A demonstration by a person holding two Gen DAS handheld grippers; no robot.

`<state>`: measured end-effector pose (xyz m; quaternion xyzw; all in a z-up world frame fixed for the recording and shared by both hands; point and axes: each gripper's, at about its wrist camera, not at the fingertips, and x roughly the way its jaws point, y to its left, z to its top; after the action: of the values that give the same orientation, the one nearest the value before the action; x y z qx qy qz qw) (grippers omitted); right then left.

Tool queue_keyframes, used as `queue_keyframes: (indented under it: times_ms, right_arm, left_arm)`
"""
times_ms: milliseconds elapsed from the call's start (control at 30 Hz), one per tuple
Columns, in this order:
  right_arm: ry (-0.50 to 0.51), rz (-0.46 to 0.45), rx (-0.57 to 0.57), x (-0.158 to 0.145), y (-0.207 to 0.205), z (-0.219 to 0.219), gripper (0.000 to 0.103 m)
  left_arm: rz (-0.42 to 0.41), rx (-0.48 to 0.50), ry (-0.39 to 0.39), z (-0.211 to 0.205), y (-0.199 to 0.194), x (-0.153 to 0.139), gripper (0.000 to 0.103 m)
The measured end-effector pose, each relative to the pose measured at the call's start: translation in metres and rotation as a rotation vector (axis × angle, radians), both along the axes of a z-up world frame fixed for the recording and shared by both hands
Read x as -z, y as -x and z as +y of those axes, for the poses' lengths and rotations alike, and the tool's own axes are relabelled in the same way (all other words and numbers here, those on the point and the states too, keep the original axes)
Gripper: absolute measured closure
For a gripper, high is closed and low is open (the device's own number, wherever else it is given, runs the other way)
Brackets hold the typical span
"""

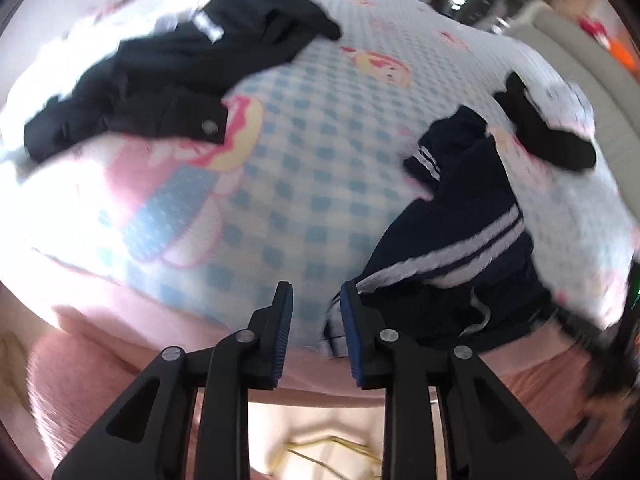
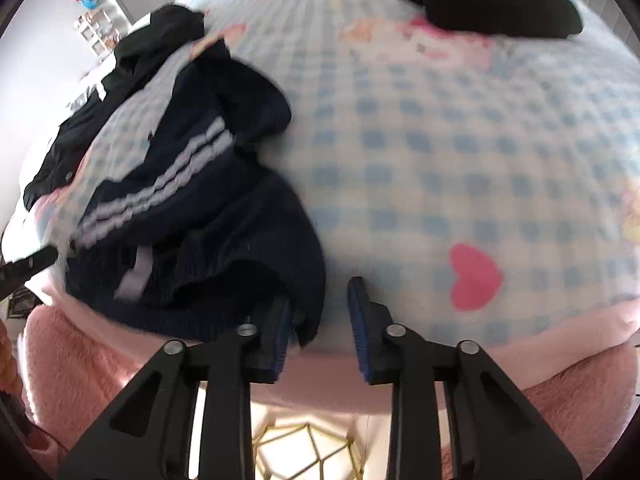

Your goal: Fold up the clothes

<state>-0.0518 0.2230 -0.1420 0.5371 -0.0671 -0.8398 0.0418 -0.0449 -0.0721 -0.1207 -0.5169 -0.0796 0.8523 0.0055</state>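
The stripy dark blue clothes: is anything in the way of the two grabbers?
Nothing visible. The striped navy garment lies right at both open grippers, left gripper and right gripper, on the checkered bedspread.

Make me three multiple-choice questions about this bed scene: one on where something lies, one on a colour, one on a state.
1. Where does the striped navy garment lie in the right wrist view?
A. left of the right claw
B. right of it
C. on the floor

2. What colour is the heart on the bedsheet?
A. green
B. pink
C. black

3. How does the left claw stand?
A. open, nothing between its pads
B. shut on a sock
C. out of view

Answers: 1 A, the garment fills the left of that view; 2 B, the heart is plainly pink; 3 A, a clear gap shows sheet behind.
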Motion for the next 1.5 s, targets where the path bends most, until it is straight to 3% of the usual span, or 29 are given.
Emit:
queue_keyframes:
  times_ms: [100,300,400,467,500,600,667,767,800,833,900,1000,1067,1200,1300,1400,1500]
  right_arm:
    - [-0.010,0.035,-0.009,-0.006,0.000,-0.002,0.081]
    - [0.023,-0.046,-0.087,0.014,-0.004,-0.013,0.081]
    - [-0.002,-0.040,-0.098,0.016,-0.008,-0.017,0.081]
    - [-0.007,-0.016,-0.089,0.010,-0.010,-0.014,0.095]
    - [-0.006,0.003,-0.075,0.006,-0.012,-0.011,0.096]
    - [0.005,0.058,-0.032,-0.009,-0.015,0.001,0.096]
    - [0.027,0.085,-0.005,-0.018,-0.017,0.011,0.096]
    - [0.038,0.113,0.006,-0.029,-0.018,0.014,0.096]
    - [0.038,0.120,0.006,-0.032,-0.019,0.013,0.096]
    - [0.033,0.131,0.009,-0.036,-0.022,0.012,0.096]
    - [0.023,0.157,0.015,-0.042,-0.027,0.010,0.096]
    - [0.033,0.181,0.024,-0.053,-0.034,0.014,0.096]
    - [0.024,0.194,0.033,-0.058,-0.036,0.014,0.096]
    - [-0.002,0.211,0.044,-0.064,-0.036,0.018,0.096]
    - [0.025,0.213,0.056,-0.066,-0.035,0.024,0.096]
    - [0.043,0.224,0.058,-0.071,-0.036,0.027,0.096]
    - [0.021,0.226,0.058,-0.073,-0.036,0.028,0.096]
  left_arm:
    - [0.024,0.104,0.019,0.012,-0.010,-0.001,0.077]
    - [0.012,0.240,0.065,0.045,-0.012,0.012,0.076]
    - [-0.013,0.253,0.118,0.055,-0.002,0.025,0.066]
    - [-0.016,0.280,0.166,0.063,0.001,0.029,0.058]
    - [-0.018,0.301,0.187,0.068,0.002,0.031,0.053]
    - [0.004,0.369,0.215,0.081,-0.003,0.029,0.050]
    - [0.019,0.388,0.192,0.084,-0.005,0.027,0.049]
    - [0.034,0.357,0.206,0.086,-0.001,0.029,0.049]
    - [0.040,0.341,0.207,0.085,0.001,0.028,0.053]
    - [0.053,0.322,0.197,0.082,0.002,0.025,0.064]
    - [0.076,0.287,0.191,0.080,0.002,0.019,0.069]
    - [0.123,0.245,0.225,0.077,0.000,0.010,0.070]
    - [0.106,0.250,0.245,0.077,0.000,0.012,0.070]
    - [0.007,0.323,0.153,0.078,0.001,0.035,0.070]
    - [0.010,0.344,0.194,0.086,-0.001,0.043,0.070]
    - [0.030,0.321,0.144,0.084,0.005,0.037,0.070]
    - [0.053,0.253,0.151,0.077,0.013,0.030,0.070]
